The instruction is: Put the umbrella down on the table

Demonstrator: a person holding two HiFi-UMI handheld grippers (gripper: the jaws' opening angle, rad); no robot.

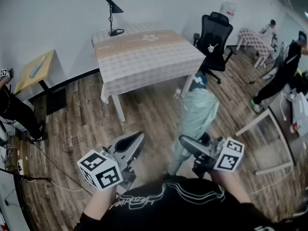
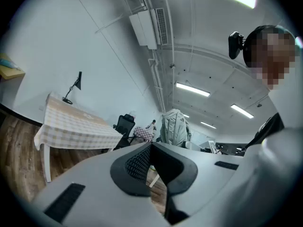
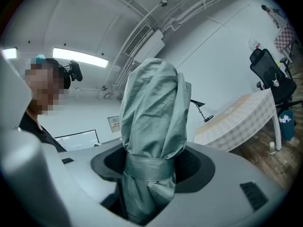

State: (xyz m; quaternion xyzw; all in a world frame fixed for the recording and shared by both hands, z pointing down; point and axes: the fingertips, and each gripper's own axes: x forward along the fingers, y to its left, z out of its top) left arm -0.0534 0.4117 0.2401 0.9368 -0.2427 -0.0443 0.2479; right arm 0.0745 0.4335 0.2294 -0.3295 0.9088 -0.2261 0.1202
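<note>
The umbrella [image 1: 196,114] is a pale green folded one with its strap wrapped round it, and it is off the table, held in the air over the wooden floor [image 1: 82,124] in front of me. In the head view its far end lies close to the near right corner of the table [image 1: 144,52], but it does not rest on the checked cloth. My right gripper [image 1: 191,147] has it: in the right gripper view the umbrella [image 3: 151,117] stands between the jaws, which are set wide and pressed against the bundle at the strap, the fabric bulging above and below the right gripper [image 3: 150,176]. My left gripper [image 1: 129,148] is beside it, apart from the umbrella, carrying nothing. In its own view the left gripper [image 2: 151,161] has its jaw tips brought together with only floor showing through the gap behind them. A black desk lamp [image 1: 112,14] stands at the table's far edge, a black office chair [image 1: 214,37] sits to the table's right, and a person in dark clothes [image 1: 281,73] stands further right
</note>
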